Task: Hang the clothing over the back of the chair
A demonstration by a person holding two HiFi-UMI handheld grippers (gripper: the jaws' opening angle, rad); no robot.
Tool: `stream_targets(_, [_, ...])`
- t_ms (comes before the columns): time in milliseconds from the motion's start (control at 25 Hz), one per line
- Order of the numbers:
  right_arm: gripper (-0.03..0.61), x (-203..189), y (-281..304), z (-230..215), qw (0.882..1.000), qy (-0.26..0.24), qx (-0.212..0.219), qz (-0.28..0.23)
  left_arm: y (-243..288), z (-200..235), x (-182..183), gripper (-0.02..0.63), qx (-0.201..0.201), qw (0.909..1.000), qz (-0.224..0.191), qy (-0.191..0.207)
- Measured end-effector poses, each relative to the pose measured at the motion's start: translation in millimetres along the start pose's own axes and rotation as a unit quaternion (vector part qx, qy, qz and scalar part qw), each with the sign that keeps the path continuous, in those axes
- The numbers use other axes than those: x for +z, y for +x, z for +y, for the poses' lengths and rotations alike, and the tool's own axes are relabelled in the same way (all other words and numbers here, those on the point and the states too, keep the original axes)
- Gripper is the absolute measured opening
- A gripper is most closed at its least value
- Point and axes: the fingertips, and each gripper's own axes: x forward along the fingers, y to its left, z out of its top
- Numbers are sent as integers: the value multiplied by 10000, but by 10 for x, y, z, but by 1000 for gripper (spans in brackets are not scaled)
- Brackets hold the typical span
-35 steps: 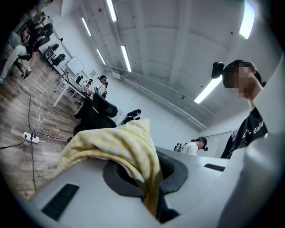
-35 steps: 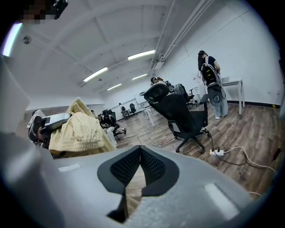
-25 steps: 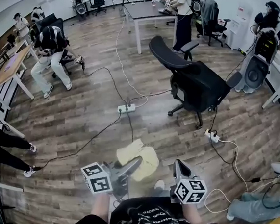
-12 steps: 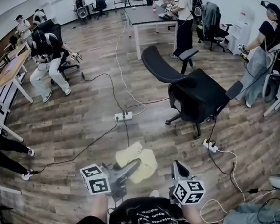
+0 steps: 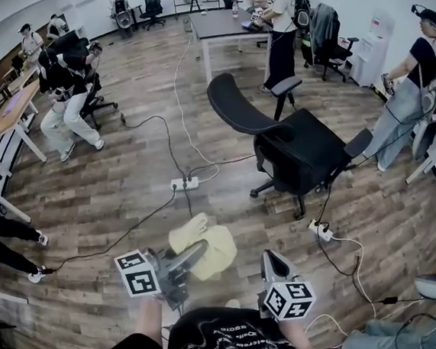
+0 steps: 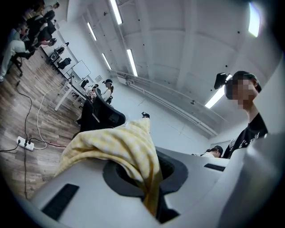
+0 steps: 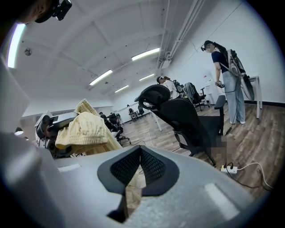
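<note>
A yellow checked garment (image 5: 204, 244) hangs bunched from my left gripper (image 5: 189, 253), low over the wooden floor. In the left gripper view the cloth (image 6: 118, 144) is pinched between the shut jaws of the left gripper (image 6: 150, 189) and spills over them. My right gripper (image 5: 269, 261) is beside it to the right, shut, with nothing seen in its jaws and a gap to the cloth. From the right gripper (image 7: 139, 167) the garment (image 7: 82, 129) shows at the left. The black office chair (image 5: 301, 151) stands ahead, its curved back (image 5: 236, 106) toward me.
A power strip (image 5: 184, 183) with cables lies between me and the chair, another power strip (image 5: 321, 231) to the right. A person (image 5: 415, 81) stands at the far right, another person (image 5: 70, 79) sits at the left. A table (image 5: 225, 21) is behind the chair.
Both grippers and the garment have advanced toward the chair, which now looks nearer. The standing person at the right has shifted position. Both jaws stay as they were.
</note>
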Motion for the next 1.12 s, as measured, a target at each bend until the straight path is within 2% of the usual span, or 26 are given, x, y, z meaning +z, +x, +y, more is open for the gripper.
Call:
stream_targets(320, [5,-4,42,8,10000,28,11,49,130,-21,257,31,-246,9995,-110,154])
stream_targets(640, [5,42,180,-20,9996,190,-186,-35,258,-95,867,31,-756,9953,-374,466])
stream_targets(920, [5,285,381,68,9993,138,-315,-128,399,0,1016,31,-648,9943,-36,847])
stream_targets(1120, [5,515,532,133,9987,15,-424,-275,472,241,1065,31,-664,9954,131,675])
